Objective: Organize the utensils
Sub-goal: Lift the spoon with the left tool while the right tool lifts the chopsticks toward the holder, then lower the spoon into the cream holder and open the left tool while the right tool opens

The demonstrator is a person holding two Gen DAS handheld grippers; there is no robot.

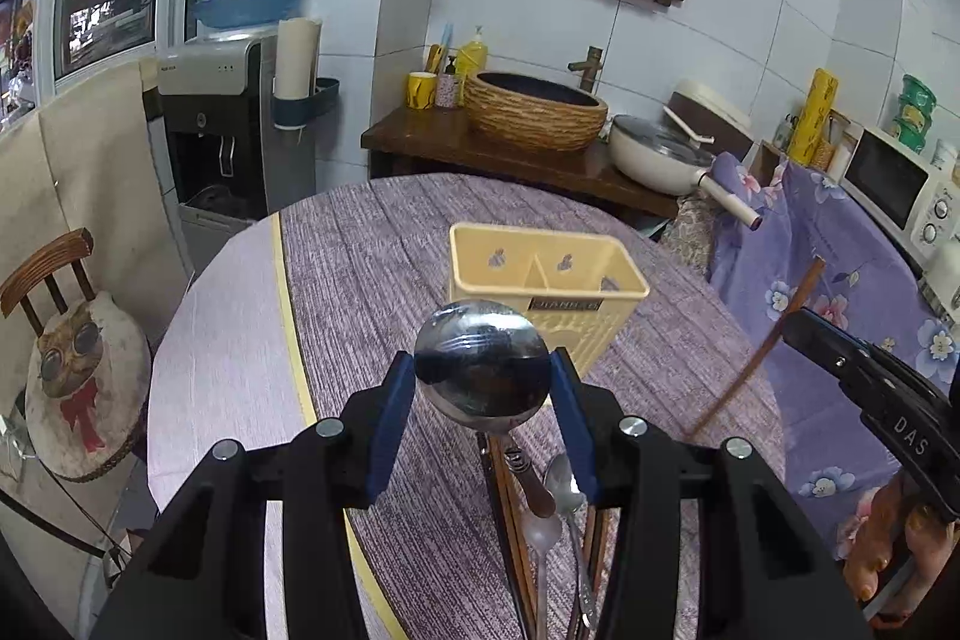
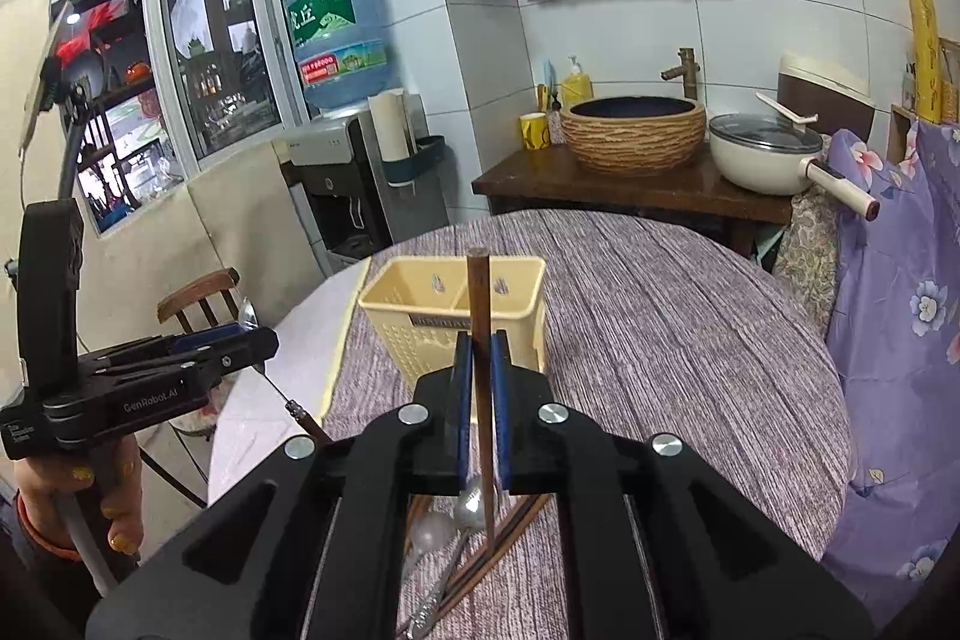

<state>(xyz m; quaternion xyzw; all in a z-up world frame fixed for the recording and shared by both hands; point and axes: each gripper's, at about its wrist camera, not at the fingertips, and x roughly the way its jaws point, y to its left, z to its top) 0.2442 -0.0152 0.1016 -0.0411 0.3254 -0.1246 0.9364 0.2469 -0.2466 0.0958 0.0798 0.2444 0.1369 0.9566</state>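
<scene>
Pinching the steel ladle [image 1: 482, 367] by its slick round bowl, the left gripper [image 1: 483, 370] risks slip — right gripper [image 2: 481, 370] clamps a light, stiff chopstick [image 2: 480, 304] mid-shaft.

Your utensil holder [image 1: 547, 289] stands on the table [image 1: 360, 244] toward its far edge, roughly midway across; your left gripper [image 1: 483, 376] holds a ladle [image 1: 483, 367] above the table, before the holder; your right gripper [image 2: 480, 376] clamps a chopstick [image 2: 480, 316] upright, also before the holder; loose spoons [image 1: 555, 496] and chopsticks [image 2: 510, 529] lie at the near edge, beneath both grippers.
</scene>
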